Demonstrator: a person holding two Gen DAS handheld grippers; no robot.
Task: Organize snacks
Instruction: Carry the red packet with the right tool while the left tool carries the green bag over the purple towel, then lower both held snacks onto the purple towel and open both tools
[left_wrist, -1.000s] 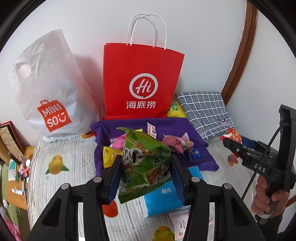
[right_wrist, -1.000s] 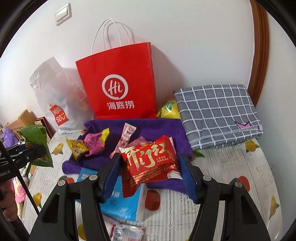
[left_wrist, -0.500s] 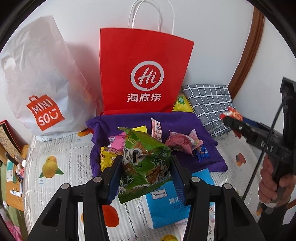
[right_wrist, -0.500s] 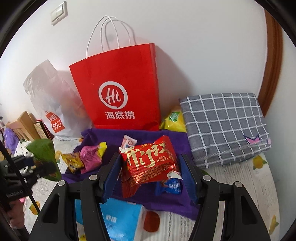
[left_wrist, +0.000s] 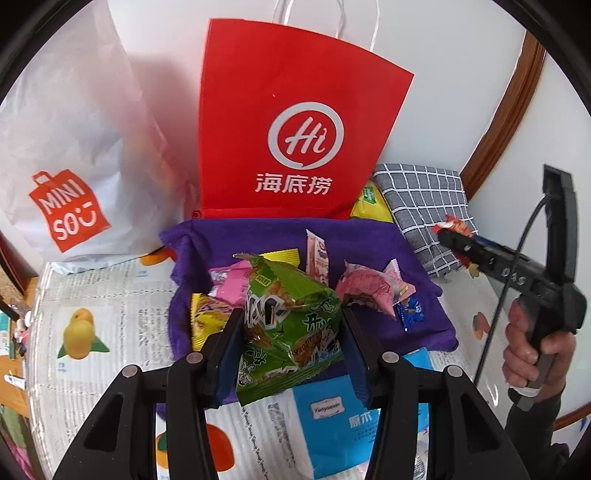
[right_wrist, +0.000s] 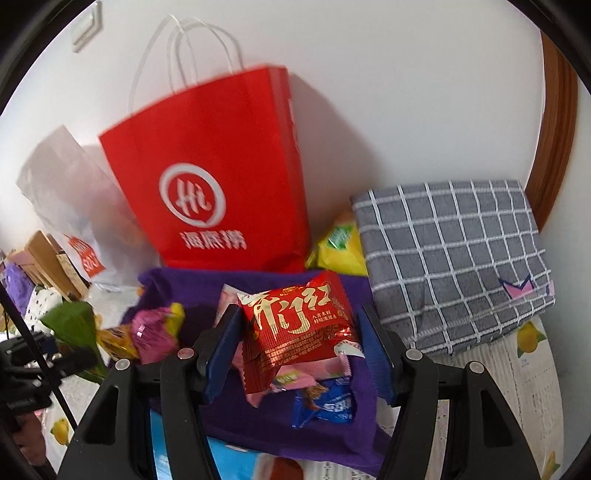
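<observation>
the left hand-held gripper (left_wrist: 291, 332) is clamped on a green snack packet (left_wrist: 291, 321), its blue pads pressing both sides; the packet's lower edge hangs in front of a blue packet (left_wrist: 332, 424) whose print is partly covered. the right hand-held gripper (right_wrist: 299, 347) is clamped on a red snack packet (right_wrist: 299, 328) with gold characters, held above the purple cloth (right_wrist: 258, 417). in the left wrist view the right hand-held gripper shows at 3 o'clock, side on, with a person's hand (left_wrist: 535, 354) on its grip; only a scrap of red packet peeks past its tip. in the right wrist view the left hand-held gripper sits at 9 o'clock, blurred and half cut off by the frame, a green corner showing above it.

loose snacks lie on the purple cloth: a pink wrapper (left_wrist: 373, 291), a small blue one (right_wrist: 325, 402), a yellow one mostly hidden behind the left jaw. a red paper bag (left_wrist: 295, 140) stands at 12 o'clock against the wall, its handles cut off in the left wrist view. a white plastic bag (left_wrist: 70, 155) stands at 10 o'clock. a yellow packet (right_wrist: 340, 247) is wedged between the red bag and a grey checked cloth (right_wrist: 454, 258). the fruit-print table (left_wrist: 110, 295) cover runs out of frame
</observation>
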